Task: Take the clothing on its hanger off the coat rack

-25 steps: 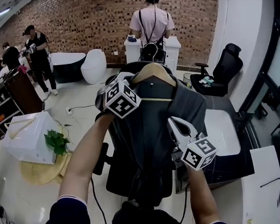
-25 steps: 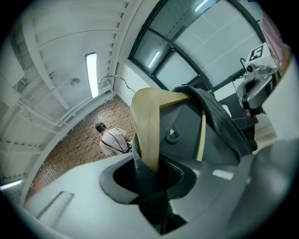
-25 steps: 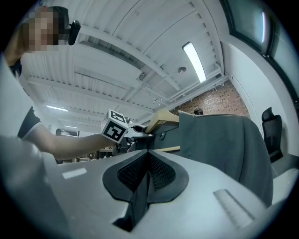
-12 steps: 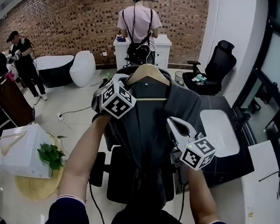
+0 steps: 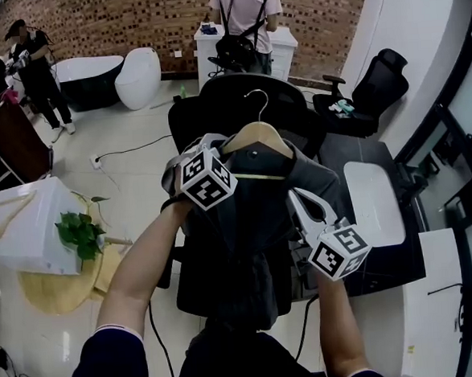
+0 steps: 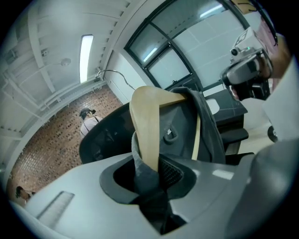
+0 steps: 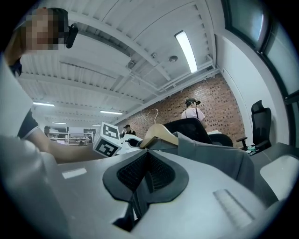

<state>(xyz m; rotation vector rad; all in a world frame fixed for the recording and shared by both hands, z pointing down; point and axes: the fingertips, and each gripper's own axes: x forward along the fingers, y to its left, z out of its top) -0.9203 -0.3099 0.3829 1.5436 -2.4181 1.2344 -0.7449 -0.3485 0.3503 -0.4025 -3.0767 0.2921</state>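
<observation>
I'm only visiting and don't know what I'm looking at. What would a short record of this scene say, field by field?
Held item: grey garment on a wooden hanger
Left gripper: jaws shut on the hanger's arm and the fabric over it
Right gripper: jaws shut on the garment's fabric
Hanger hook: free in the air, hooked on nothing
Behind it: black office chair

A staged indoor studio or showroom; brick wall (image 5: 112, 23), black bathtub (image 5: 83, 80), white toilet (image 5: 138, 76) and office chairs (image 5: 374, 93) share one glossy floor (image 5: 129, 163).
</observation>
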